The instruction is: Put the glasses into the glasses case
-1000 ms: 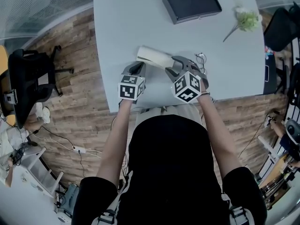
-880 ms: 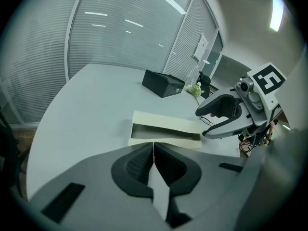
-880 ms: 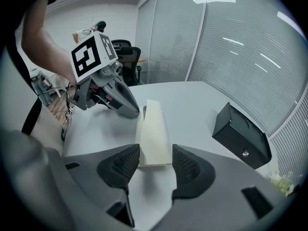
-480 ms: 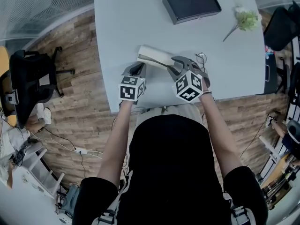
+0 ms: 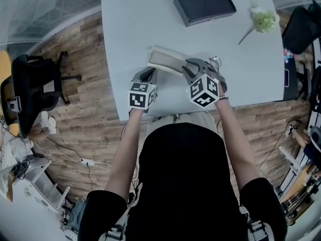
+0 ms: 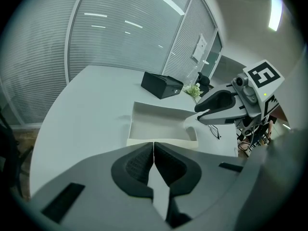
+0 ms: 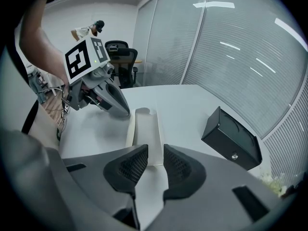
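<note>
Glasses (image 5: 215, 61) sit on the pale table (image 5: 135, 24), a thin dark wire frame just off the outer side of the right-hand tool, not yet in anyone's grip and still outside the case. They're too fine here to call which way they lie.

Sweeping from the left: the left gripper (image 6: 153, 147) hovers low over the near table edge, jaws pressed together with nothing between them, nose aimed at the long front wall of the glasses case (image 5: 168, 60).

Centre stage, that case is a shallow cream tray, matt and stiff-looking, with low straight walls. It's open, its inside bare, and its long axis runs across the person's front between the two tools.

Then the right gripper (image 7: 155, 150). Its jaws have just been closing and now stand narrowly apart, with the case's near end showing in the gap between the ribbed black pads. My read is they aren't biting yet.

So the key line-up: glasses to the right of the case, right hand clearly nearer, and a short carry leftward into the tray.

Far back, a boxy black box (image 5: 204, 5) and a green sprig (image 5: 264, 20) stay well clear.
</note>
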Demonstrator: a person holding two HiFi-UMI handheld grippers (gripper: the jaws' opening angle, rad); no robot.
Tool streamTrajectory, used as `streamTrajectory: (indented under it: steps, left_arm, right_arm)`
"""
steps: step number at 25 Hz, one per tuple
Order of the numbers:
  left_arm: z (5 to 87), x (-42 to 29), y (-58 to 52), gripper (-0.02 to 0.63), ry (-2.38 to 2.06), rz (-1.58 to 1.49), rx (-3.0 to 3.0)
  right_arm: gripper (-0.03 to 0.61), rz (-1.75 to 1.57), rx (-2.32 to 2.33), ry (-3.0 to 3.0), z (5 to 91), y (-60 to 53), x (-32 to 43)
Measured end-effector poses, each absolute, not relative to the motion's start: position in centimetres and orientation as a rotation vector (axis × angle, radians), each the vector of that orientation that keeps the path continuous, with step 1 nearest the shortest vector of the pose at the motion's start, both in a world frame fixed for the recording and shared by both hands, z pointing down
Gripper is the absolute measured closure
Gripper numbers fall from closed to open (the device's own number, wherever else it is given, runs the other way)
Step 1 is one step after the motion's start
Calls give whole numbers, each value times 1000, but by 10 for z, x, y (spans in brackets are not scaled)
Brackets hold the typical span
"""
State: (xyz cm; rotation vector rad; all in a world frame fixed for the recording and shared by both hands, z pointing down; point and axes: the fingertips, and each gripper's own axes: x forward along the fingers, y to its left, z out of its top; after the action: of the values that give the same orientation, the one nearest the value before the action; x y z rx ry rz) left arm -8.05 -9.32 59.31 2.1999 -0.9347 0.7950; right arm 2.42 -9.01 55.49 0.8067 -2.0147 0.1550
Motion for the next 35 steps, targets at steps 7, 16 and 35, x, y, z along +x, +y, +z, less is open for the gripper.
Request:
streamTrajectory:
  steps: [7, 16, 35]
  left_arm:
    - [591, -80, -91, 589, -932, 799, 2208]
    - [572, -80, -80, 591, -892, 774, 2261]
    - [524, -62, -31, 589, -814, 715, 2365]
  right_arm:
    - [469, 148, 838, -2008, 551, -91, 30]
    - [481, 135, 947, -1974, 532, -84, 40]
    - [503, 483, 1390, -1882, 529, -17, 120]
